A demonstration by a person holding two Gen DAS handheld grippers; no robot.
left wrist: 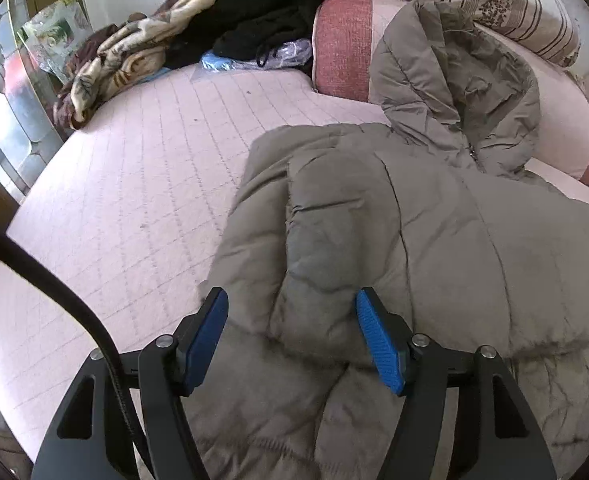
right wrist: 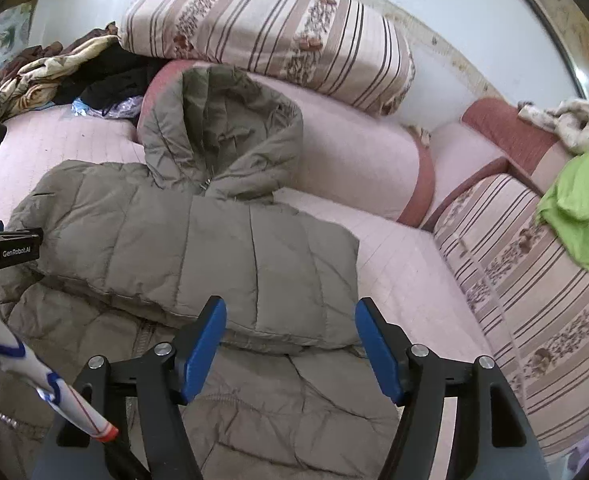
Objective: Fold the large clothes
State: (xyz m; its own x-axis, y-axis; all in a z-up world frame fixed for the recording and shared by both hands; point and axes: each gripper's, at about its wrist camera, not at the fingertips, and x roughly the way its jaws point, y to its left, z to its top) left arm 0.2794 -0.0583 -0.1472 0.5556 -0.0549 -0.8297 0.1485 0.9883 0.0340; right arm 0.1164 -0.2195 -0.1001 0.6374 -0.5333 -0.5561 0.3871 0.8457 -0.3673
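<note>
The coat [left wrist: 434,240] lies on the bed [left wrist: 134,160], hood [right wrist: 222,128] propped against the pink bolster [right wrist: 354,160] at the far side. Both sleeves look folded in across the chest: one padded sleeve [left wrist: 326,248] runs down the middle in the left view, and the other [right wrist: 262,264] lies flat across the front in the right view.

Our left hand-held gripper [left wrist: 290,328] stands released, its blue pads [left wrist: 210,336] either side of the sleeve cuff and not pressing it. Our right hand-held gripper [right wrist: 290,336] is released too, jaws wide over the edge of the folded sleeve, nothing between the pads that we can see gripped. The left tool shows at the left edge of the right view.

We judge the sleeve folds are set and the lengthwise fold comes next — hem up toward the hood. To do it well:

- Let the sleeves settle before we leave them; padded fabric springs back, so a light press may help.
- Take the hem at two corners, one gripper each, well apart and level with each other.
- Bite through both layers, or the lining will slide.
- Lift low and carry both corners together — uneven travel will skew the fold and drag a sleeve out.
- Lay the hem just short of the hood, then let go.

The hem itself is out of sight below both views.
</note>
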